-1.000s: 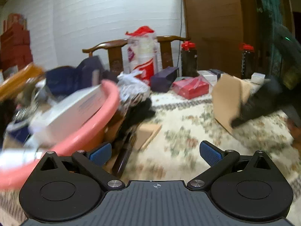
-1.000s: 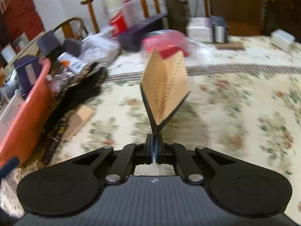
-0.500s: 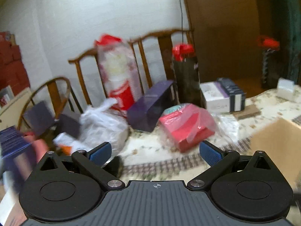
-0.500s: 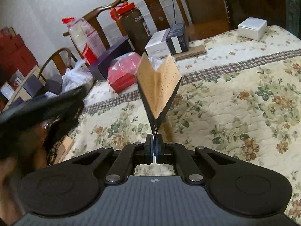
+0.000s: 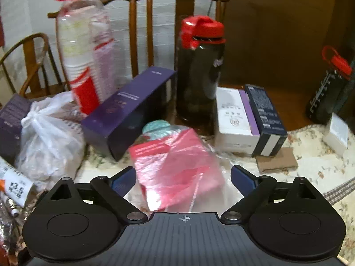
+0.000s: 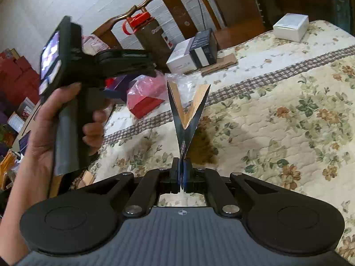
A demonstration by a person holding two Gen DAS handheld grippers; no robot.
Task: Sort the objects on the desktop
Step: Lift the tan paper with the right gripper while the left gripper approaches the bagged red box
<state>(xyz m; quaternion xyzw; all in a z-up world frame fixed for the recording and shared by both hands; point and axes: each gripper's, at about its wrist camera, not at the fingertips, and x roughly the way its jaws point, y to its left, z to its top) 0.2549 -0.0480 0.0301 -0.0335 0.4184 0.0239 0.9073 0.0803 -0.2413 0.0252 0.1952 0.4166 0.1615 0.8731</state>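
A table is covered by a cream quilted cloth [image 6: 277,119] printed with flowers and crossed by a grey checked band. A red box wrapped in a clear plastic bag [image 5: 177,168] is laid on it. Behind that, a long purple carton [image 5: 128,108], a dark bottle with a red cap [image 5: 199,77], a white box [image 5: 235,122] and a navy box [image 5: 266,119] set side by side, and a flat scrap of brown cardboard [image 5: 276,161] are seen. A small white box [image 6: 290,26] is placed near the far corner, well apart from the rest.
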